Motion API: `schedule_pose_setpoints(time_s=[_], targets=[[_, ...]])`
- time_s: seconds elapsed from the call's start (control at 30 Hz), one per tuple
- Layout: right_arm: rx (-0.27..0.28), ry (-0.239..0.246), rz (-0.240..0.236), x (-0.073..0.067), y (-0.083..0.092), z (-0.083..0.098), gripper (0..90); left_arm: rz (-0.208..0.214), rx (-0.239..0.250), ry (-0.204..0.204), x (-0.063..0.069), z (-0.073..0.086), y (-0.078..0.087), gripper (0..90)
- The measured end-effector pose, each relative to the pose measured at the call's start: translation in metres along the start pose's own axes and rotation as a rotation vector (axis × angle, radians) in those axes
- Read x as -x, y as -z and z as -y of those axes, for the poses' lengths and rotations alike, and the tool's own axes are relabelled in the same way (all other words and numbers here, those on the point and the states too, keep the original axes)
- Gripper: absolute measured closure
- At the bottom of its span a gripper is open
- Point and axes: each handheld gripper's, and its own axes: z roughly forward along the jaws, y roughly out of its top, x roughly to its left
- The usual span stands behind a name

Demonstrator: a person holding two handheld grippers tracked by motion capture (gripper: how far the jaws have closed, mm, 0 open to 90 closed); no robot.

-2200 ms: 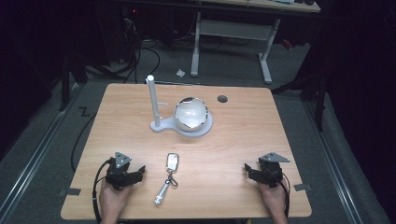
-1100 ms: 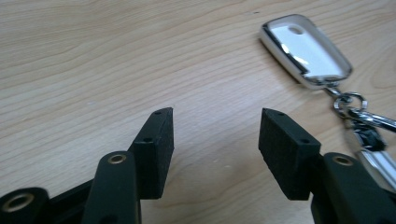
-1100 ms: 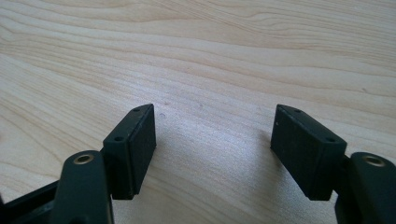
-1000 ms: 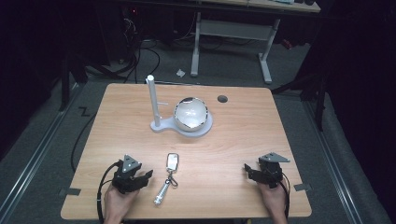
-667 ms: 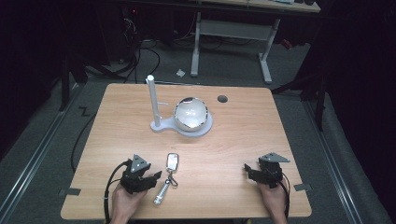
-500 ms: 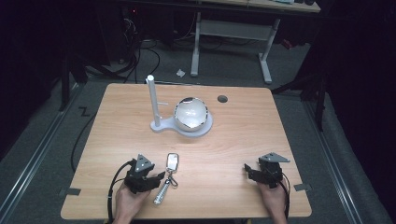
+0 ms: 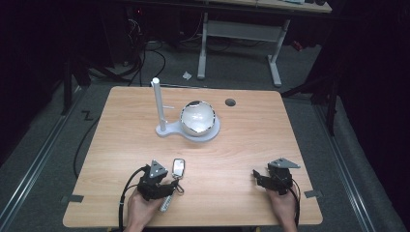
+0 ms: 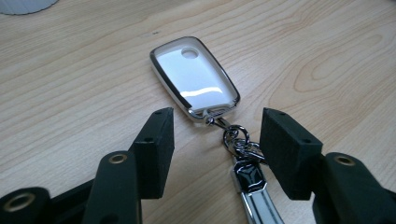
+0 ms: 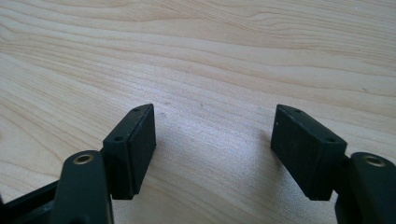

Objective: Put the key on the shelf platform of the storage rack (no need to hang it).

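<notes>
A white key fob [image 8: 194, 77] with a chrome rim lies flat on the wooden table [image 7: 241, 145], joined by a ring [image 8: 236, 140] to a chrome key piece [image 8: 254, 191]. My left gripper [image 8: 215, 140] is open, its jaws standing on either side of the ring without touching it. In the high view the left gripper [image 7: 169, 186] sits over the key fob [image 7: 178, 167] near the front edge. My right gripper [image 9: 212, 140] is open over bare wood, and it rests at the front right [image 7: 261, 180].
A white stand with an upright post [image 7: 158, 104] and a shiny round bowl [image 7: 197, 117] sits at the table's middle back. A dark hole [image 7: 230, 102] marks the tabletop behind it. Table legs and cables lie on the floor beyond.
My left gripper has slid right along the front edge until its jaws straddle the key ring. The right gripper has stayed put.
</notes>
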Motion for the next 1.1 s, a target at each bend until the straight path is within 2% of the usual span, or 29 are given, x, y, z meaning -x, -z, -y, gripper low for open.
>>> schedule_pose_setpoints(time_s=[0.2,0.37,0.6,0.83,0.87,1.1], targets=[[0.0,0.0,-0.001,0.0,0.0,0.0,31.3,-0.014,-0.021,-0.019,0.006,0.007,-0.006,45.7],[0.0,0.001,-0.001,0.0,0.0,0.0,31.2,-0.021,-0.026,-0.004,0.007,0.009,-0.009,45.7],[0.0,0.002,-0.001,0.0,0.0,0.0,31.2,-0.05,-0.033,-0.024,0.006,0.013,-0.016,48.9],[0.0,0.003,-0.001,0.0,0.0,0.0,31.2,-0.073,-0.024,-0.067,0.006,0.014,-0.018,61.4],[0.0,0.003,-0.001,0.0,0.0,0.0,31.2,-0.074,-0.024,-0.068,0.006,0.013,-0.018,66.3],[0.0,0.004,-0.001,0.0,0.0,0.0,31.2,-0.075,-0.041,-0.065,0.004,0.01,-0.018,73.1]])
